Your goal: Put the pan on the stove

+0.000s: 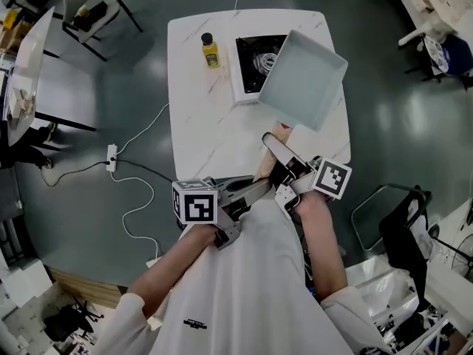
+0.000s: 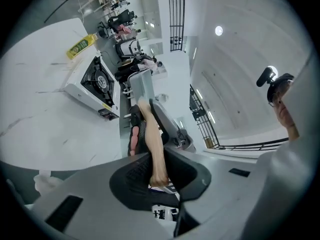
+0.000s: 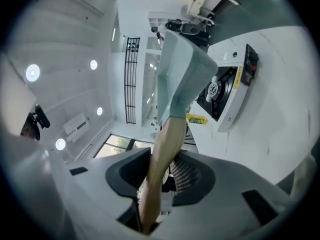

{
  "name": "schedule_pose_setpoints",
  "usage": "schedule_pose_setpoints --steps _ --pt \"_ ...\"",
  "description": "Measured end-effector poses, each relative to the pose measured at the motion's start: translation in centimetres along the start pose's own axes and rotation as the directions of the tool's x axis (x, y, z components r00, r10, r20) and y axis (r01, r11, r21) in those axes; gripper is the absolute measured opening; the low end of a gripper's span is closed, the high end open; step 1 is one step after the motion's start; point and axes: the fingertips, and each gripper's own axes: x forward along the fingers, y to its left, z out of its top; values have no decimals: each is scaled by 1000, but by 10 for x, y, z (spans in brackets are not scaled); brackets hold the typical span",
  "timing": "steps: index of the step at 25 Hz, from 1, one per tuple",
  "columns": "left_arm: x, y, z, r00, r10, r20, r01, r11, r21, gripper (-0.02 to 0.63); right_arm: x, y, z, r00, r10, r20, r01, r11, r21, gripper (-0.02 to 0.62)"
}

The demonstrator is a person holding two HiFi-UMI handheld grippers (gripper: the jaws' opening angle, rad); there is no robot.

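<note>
Left gripper (image 1: pixel 253 186) and right gripper (image 1: pixel 276 149) both clamp the wooden handle (image 3: pixel 161 153); the pan (image 1: pixel 303 80) seemingly hovers over the stove (image 1: pixel 251 59) ahead.

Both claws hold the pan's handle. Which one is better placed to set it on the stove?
Right, probably. The right gripper clamps the pale wooden handle nearer the square grey-blue pan, which hangs tilted over the white gas stove; the left gripper holds only the handle's end.

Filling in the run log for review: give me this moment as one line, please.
left gripper: shut on handle | right gripper: shut on handle | pan: tilted above stove, not set down
</note>
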Motion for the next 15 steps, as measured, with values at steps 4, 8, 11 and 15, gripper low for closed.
schedule_pose_setpoints --steps 4,8,11,15 --pt "34 8 27 998 33 62 -32 999 -15 67 8 -12 39 998 4 -69 -3 1000 3 132" --pt "56 14 51 993 53 102 -51 999 -18 67 21 -14 66 993 17 -114 -17 1000 -1 130" --pt "60 17 59 991 64 116 -60 998 -33 67 27 -17 72 991 4 -135 -3 1000 6 132" --pt "54 20 69 992 55 114 -51 998 -39 67 39 -16 74 992 -3 -127 4 1000 5 132"
